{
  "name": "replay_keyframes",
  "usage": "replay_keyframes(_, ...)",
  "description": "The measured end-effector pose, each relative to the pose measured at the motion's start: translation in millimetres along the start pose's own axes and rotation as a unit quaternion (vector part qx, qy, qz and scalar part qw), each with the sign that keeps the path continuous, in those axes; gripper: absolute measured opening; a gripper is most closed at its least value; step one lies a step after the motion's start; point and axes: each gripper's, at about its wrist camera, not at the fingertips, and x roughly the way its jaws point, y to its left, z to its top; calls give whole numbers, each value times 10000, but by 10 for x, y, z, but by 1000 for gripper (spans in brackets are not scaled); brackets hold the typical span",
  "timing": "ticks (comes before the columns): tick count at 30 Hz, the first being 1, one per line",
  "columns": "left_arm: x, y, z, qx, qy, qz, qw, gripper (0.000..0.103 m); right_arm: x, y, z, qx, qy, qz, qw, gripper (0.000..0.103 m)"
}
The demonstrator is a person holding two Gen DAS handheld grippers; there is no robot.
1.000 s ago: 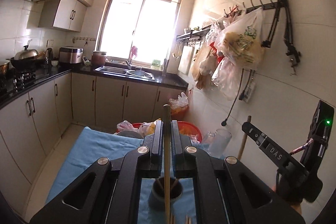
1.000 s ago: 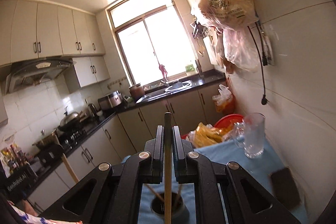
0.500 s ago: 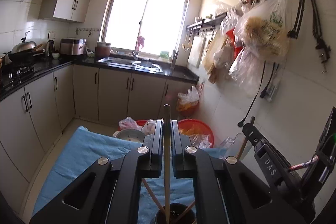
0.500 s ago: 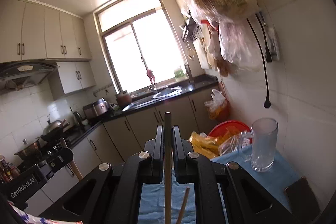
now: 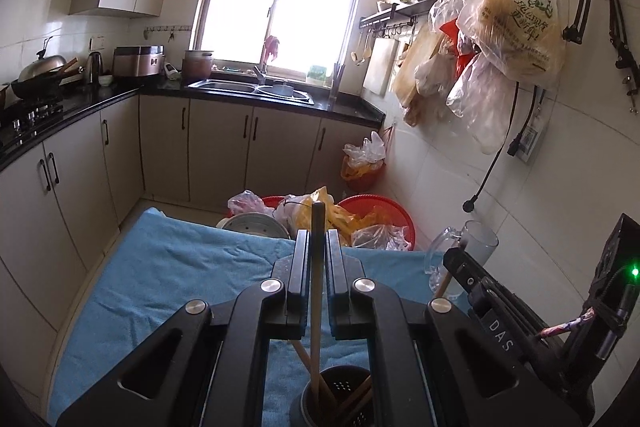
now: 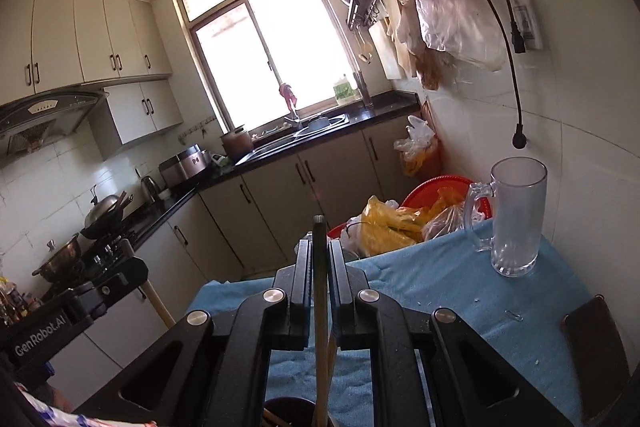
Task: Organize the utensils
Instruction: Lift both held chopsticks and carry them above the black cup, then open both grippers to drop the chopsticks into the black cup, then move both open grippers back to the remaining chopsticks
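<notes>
My holder (image 5: 336, 401) is cut off at the frame's bottom edge. Both grippers, left (image 5: 318, 251) and right (image 6: 319, 259), are clamped on upright chopsticks (image 5: 317, 287) above it.

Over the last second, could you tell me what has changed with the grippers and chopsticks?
Both grippers tipped downward, so the dark holder sits nearer beneath them. The left gripper and right gripper stayed shut, each on its chopstick. The glass mug stayed put.
</notes>
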Motion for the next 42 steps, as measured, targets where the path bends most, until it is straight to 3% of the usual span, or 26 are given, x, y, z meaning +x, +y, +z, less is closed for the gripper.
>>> replay_keyframes(1, -24, -2, 2, 5, -4, -6, 10000, 6, -23, 3, 11, -18, -14, 5, 10000, 12)
replay_keyframes(4, -131, -16, 7, 23, -39, 22, 10000, 7, -129, 9, 43, -55, -99, 10, 9999, 34)
replay_keyframes(7, -262, -10, 8, 19, -76, 40, 10000, 10, -283, 43, 82, -142, -161, 15, 9998, 36)
replay_keyframes(9, -386, 8, 2, -24, -98, 57, 9999, 17, -421, 55, 109, -225, -192, 13, 9996, 36)
replay_keyframes(11, -511, 30, -17, -74, -137, 61, 9999, 26, -574, 49, 128, -304, -239, -10, 9993, 44)
replay_keyframes(13, -672, 55, -60, -90, -154, 86, 9998, 27, -754, 11, 122, -390, -243, -54, 9989, 52)
replay_keyframes(16, -931, 114, -200, -101, -118, 80, 9998, 33, -984, -83, 6, -567, -29, -136, 9983, 61)
replay_keyframes(19, -1106, 194, -415, -152, 21, 71, 9999, 37, -1147, -268, -276, -769, 542, -203, 9954, 66)
replay_keyframes(25, -972, 251, -1148, -22, 972, 21, 9953, 38, -1144, -764, -1132, -783, 2031, -339, 9754, 63)
replay_keyframes(28, -707, 170, -1560, 111, 1726, -155, 9848, 37, -1037, -959, -1505, -557, 2716, -247, 9605, 38)
replay_keyframes(29, -638, 136, -1639, 165, 1868, -181, 9821, 31, -1015, -999, -1586, -506, 2835, -200, 9574, 36)
replay_keyframes(31, -438, 31, -1863, 428, 2236, -174, 9736, 25, -1002, -1034, -1719, -516, 2957, -206, 9537, 35)
replay_keyframes(34, -252, -63, -2026, 677, 2487, -190, 9660, 22, -1003, -1028, -1819, -605, 3019, -174, 9513, 35)
replay_keyframes(39, -87, -180, -2203, 1069, 2643, -186, 9583, 22, -975, -966, -1900, -906, 3015, -241, 9489, 35)
replay_keyframes(42, 8, -230, -2274, 1296, 2714, -143, 9536, 13, -961, -901, -1902, -1003, 2986, -294, 9486, 35)
